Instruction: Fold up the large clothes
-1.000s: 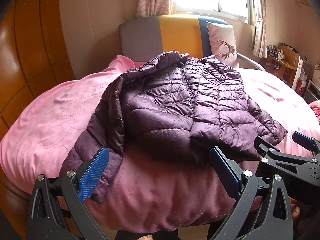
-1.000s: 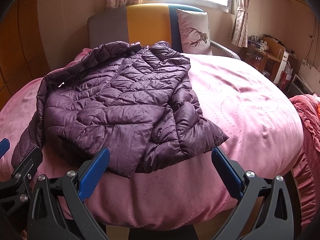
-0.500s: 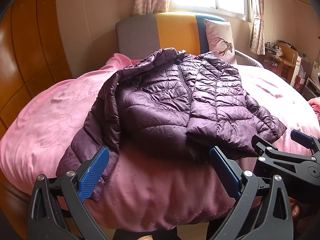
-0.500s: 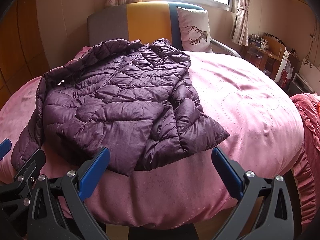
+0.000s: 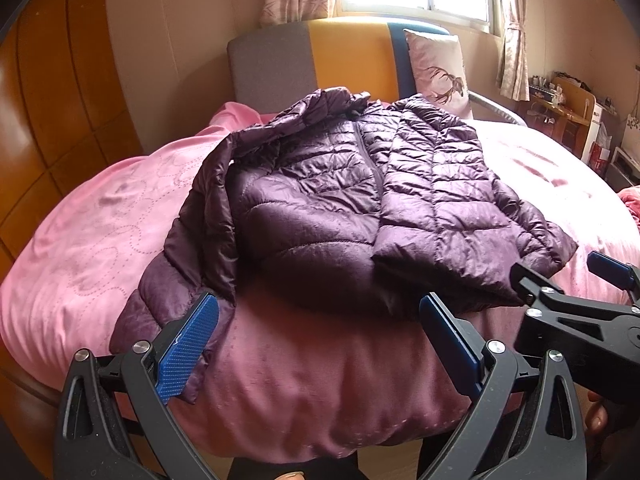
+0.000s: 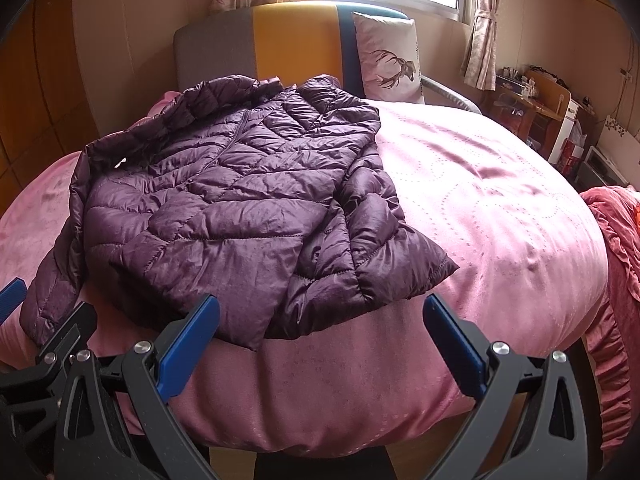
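Purple quilted jacket (image 5: pixel 360 208) laid flat, front up and zipped, on pink bedspread (image 6: pixel 480 200) of bed, collar toward headboard (image 6: pixel 296 44). Hem near front edge of bed; one sleeve draped over that edge at left, other sleeve folded beside body at right. Deer pillow (image 6: pixel 388 60) propped against headboard, apart from jacket. Wide bare bedspread open to right of jacket.

Left claw (image 5: pixel 316 344) spread apart, empty, just short of hem. Right claw (image 6: pixel 320 340) spread apart, empty, just short of hem and right cuff.
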A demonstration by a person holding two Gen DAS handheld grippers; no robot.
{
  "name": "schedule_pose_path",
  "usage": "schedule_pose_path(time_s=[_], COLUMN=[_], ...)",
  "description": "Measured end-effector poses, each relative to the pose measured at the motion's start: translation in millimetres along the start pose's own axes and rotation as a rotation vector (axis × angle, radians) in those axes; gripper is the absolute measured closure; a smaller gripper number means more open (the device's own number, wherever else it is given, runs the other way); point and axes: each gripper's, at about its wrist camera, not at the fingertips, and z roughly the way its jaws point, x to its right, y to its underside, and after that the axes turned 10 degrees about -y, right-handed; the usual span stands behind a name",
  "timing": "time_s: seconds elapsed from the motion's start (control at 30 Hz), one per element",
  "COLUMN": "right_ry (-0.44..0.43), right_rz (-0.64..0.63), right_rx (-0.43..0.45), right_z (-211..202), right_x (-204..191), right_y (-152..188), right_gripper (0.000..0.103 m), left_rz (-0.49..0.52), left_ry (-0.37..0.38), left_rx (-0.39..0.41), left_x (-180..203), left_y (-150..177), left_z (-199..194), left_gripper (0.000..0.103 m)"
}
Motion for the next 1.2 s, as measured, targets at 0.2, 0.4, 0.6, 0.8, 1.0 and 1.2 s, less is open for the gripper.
schedule_pose_path(time_s=[0.2, 0.4, 0.6, 0.8, 1.0, 1.2], right_ry=[-0.012, -0.036, -0.097, -0.244, -0.296, -0.265], right_rz=[-0.002, -0.015, -0.032, -0.085, -0.164, -0.206], right_rx=[0.001, 0.016, 0.037, 0.034, -0.043, -0.174], right_z=[0.8, -1.1, -2.3, 5.3, 47.8, 92.0], right_x=[-0.3, -3.4, -7.6, -24.0, -53.6, -59.8], right_y=[-0.9, -4.2, -15.5, -36.2, -54.1, -58.1], right_gripper=[0.002, 0.002, 0.002, 0.004, 0.017, 0.06], left_rz=[-0.027, -0.043, -0.06, -0.072, -0.097, -0.066], left_ry=[-0.016, -0.03, -0.043, -0.161, -0.143, -0.109], left_rx=[-0.022, -0.038, -0.065, -0.122, -0.231, -0.21], left_x=[-8.6, -17.5, -34.0, -71.3, -98.3, -102.3], left_y=[0.6, 0.7, 2.5, 15.5, 38.4, 38.9], left_z=[7.5, 14.5, 29.1, 53.2, 80.6, 81.5], left_gripper=[0.004, 0.004, 0.004, 0.004, 0.015, 0.061])
